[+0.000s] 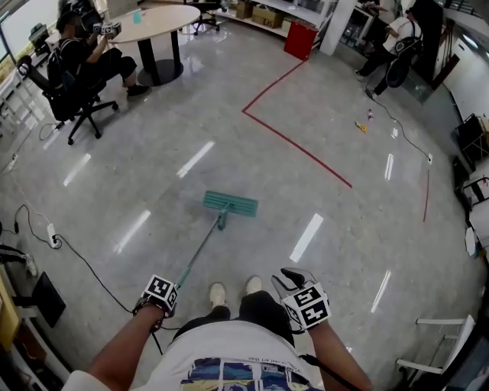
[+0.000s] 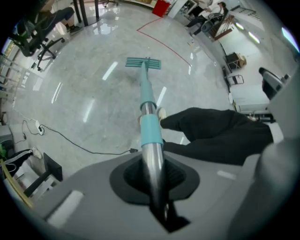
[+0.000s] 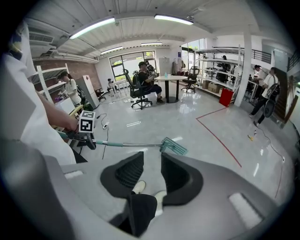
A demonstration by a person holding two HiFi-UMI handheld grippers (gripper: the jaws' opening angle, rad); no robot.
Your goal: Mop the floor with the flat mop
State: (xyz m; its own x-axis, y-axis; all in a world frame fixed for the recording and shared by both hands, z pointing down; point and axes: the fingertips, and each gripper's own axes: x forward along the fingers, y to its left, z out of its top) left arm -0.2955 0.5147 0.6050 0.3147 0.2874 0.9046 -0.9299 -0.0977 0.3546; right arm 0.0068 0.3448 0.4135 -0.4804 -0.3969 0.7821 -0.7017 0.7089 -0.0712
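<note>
The flat mop lies with its teal head (image 1: 230,204) flat on the grey floor ahead of my feet; the same head (image 2: 143,63) shows far out in the left gripper view. Its metal handle (image 1: 200,252) slants back to my left gripper (image 1: 160,294). The left gripper (image 2: 152,176) is shut on the handle (image 2: 150,126), just behind its teal sleeve. My right gripper (image 1: 299,286) hovers over my right leg, apart from the mop. In its own view the right gripper (image 3: 152,171) is open with only floor and shoes between the jaws, and the mop head (image 3: 174,146) lies beyond.
A red tape line (image 1: 294,141) crosses the floor beyond the mop. A person sits on an office chair (image 1: 80,61) beside a round table (image 1: 157,23) at far left. A cable and power strip (image 1: 53,237) lie at left. A white chair (image 1: 443,344) stands at lower right.
</note>
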